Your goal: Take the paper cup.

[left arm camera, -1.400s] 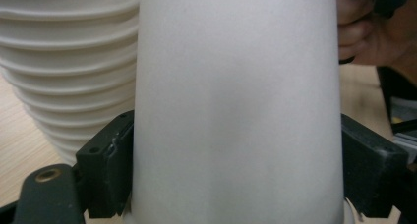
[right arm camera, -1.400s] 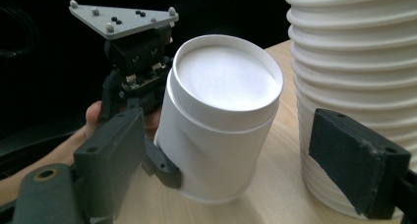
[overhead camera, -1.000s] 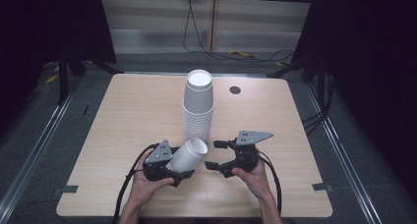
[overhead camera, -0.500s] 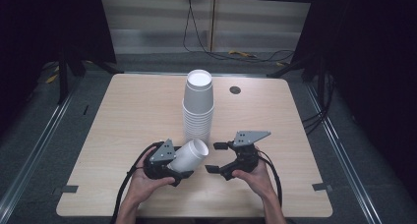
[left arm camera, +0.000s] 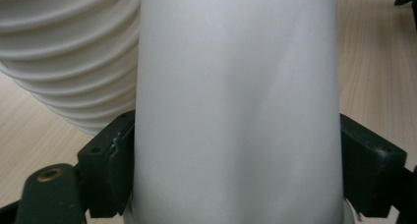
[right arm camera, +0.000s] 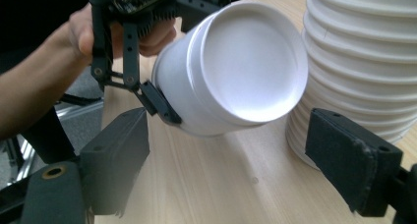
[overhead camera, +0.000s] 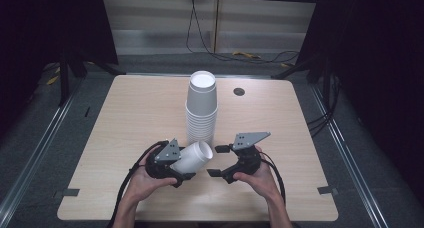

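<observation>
A tall stack of white paper cups (overhead camera: pixel 201 108) stands upside down in the middle of the wooden table (overhead camera: pixel 125 118). My left gripper (overhead camera: pixel 172 164) is shut on a single white cup (overhead camera: pixel 192 156), held on its side just in front of the stack with its mouth toward the right gripper. In the left gripper view the cup (left arm camera: pixel 236 106) sits between both jaws, the stack (left arm camera: pixel 69 52) behind it. My right gripper (overhead camera: pixel 218 161) stands open a short way from the cup's mouth. The right gripper view faces the cup's opening (right arm camera: pixel 251 62), beside the stack (right arm camera: pixel 364 52).
A small round cable hole (overhead camera: pixel 239 91) sits in the table behind the stack to the right. Bare wood spreads left and right of the stack. Dark floor, rails and cables surround the table. A hand (right arm camera: pixel 78 32) holds the left gripper (right arm camera: pixel 133 17).
The held cup has tipped a little more onto its side, mouth toward the right gripper. Both grippers have barely shifted.
</observation>
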A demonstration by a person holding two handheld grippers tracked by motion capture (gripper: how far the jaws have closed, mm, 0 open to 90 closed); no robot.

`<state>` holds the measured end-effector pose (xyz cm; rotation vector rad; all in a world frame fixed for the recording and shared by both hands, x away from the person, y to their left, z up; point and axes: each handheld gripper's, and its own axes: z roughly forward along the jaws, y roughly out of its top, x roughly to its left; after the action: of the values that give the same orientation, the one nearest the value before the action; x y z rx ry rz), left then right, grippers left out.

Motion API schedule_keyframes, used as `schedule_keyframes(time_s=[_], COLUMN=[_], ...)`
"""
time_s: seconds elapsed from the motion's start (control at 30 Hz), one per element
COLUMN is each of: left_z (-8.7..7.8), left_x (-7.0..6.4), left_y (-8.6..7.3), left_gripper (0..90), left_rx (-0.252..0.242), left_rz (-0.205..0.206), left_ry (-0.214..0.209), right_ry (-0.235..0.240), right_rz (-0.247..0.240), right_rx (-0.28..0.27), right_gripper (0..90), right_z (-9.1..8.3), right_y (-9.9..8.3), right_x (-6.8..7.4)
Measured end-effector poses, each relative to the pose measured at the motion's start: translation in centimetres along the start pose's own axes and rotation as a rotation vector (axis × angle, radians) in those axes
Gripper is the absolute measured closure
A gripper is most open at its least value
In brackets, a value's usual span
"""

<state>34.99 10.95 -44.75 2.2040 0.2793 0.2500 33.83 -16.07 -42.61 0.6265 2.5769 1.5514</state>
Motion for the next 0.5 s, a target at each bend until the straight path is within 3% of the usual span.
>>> schedule_keyframes(time_s=[0.17, 0.33, 0.5], left_z=[-0.3, 0.0, 0.1], left_x=[-0.1, 0.0, -0.1], left_y=[0.5, 1.3, 1.7], left_gripper=[15.9, 15.9, 15.9], left_rx=[0.026, 0.074, 0.073], left_rz=[0.027, 0.077, 0.100], left_ry=[0.004, -0.017, -0.028], right_ry=[0.010, 0.004, 0.011], right_rz=[-0.012, -0.035, -0.050], right_rx=[0.019, 0.115, 0.180], right_gripper=[16.5, 15.1, 17.3], right_z=[-0.1, 0.1, 0.5], right_y=[0.2, 0.6, 0.7], right_x=[0.1, 0.2, 0.3])
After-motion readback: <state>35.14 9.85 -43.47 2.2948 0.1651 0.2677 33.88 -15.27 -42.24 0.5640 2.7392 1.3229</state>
